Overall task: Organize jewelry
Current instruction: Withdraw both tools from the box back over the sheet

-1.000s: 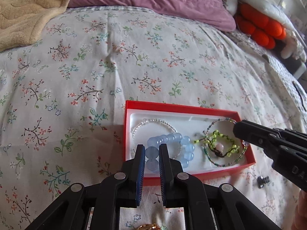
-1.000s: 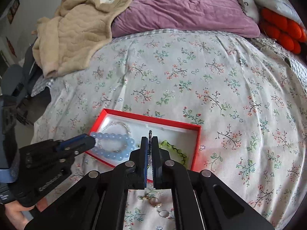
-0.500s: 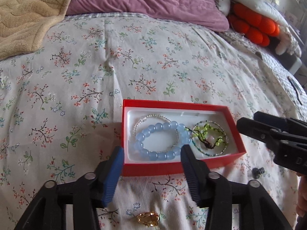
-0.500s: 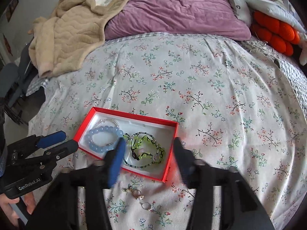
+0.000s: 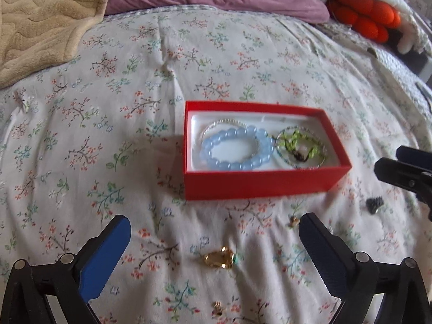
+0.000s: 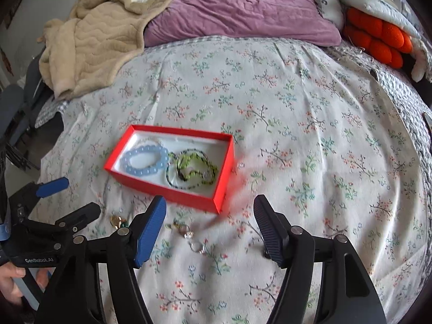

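Note:
A red box (image 5: 259, 186) (image 6: 172, 191) lies on the floral bedspread. It holds a pale blue bead bracelet (image 5: 235, 148) (image 6: 144, 159), a thin clear bead bracelet (image 5: 224, 122) and a green and dark beaded bracelet (image 5: 301, 147) (image 6: 193, 168). My left gripper (image 5: 214, 226) is open and empty, in front of the box. A gold ring (image 5: 218, 259) (image 6: 116, 220) lies between its fingers. My right gripper (image 6: 209, 205) is open and empty, near the box's front corner. Small silver rings (image 6: 193, 240) lie between its fingers.
A small dark piece (image 5: 374, 204) lies right of the box. More small gold pieces (image 5: 217, 307) lie near the bottom edge. A beige blanket (image 6: 94, 40), a purple pillow (image 6: 243, 8) and an orange cushion (image 6: 378, 40) lie at the bed's far end.
Both grippers have opened and pulled back from the box. The blue bracelet and the green bracelet now lie in the box, released.

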The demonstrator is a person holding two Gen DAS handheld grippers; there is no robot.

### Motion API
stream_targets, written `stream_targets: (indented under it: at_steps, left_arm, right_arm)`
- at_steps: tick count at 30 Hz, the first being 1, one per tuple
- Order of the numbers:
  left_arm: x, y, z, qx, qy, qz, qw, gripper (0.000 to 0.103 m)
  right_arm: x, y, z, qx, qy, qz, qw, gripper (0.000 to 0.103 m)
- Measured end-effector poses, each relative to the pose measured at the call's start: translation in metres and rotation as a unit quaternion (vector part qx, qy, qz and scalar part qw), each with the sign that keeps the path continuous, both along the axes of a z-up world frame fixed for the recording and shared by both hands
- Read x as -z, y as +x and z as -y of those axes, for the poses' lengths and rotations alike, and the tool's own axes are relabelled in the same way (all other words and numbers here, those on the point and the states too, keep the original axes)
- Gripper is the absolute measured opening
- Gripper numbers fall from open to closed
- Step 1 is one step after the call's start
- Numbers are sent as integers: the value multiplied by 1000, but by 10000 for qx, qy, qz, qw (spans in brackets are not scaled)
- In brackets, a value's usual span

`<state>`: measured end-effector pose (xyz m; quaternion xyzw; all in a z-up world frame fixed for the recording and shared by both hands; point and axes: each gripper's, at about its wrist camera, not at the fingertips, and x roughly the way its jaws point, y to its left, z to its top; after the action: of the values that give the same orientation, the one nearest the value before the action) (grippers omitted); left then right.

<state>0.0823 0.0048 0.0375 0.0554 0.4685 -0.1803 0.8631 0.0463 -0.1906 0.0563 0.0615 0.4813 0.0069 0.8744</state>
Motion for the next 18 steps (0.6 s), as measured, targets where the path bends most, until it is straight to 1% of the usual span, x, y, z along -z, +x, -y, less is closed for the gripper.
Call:
stream_targets:
  at_steps: [3, 5, 8, 14, 18]
  left_arm:
    - [4, -9, -5, 35, -67, -8, 10000, 102]
    - [7, -13, -11, -15, -153, -70, 9999, 102]
    - [14, -19, -19, -86, -153, -143, 9997, 102]
    - [32, -35, -31, 23, 162, -153, 9998, 102]
    - [47, -43, -41, 117, 354, -230, 9990, 102]
  right_arm:
    - [5, -10, -1, -94, -14, -131, 9999, 73]
    - [10, -16, 0, -134, 146, -267, 9994, 75]
    - [18, -25, 3, -110, 300, -418, 9986, 77]
    - [29, -41, 12, 12, 162, -533, 9984, 80]
    - [40, -51, 19, 56, 15, -628, 9980, 80]
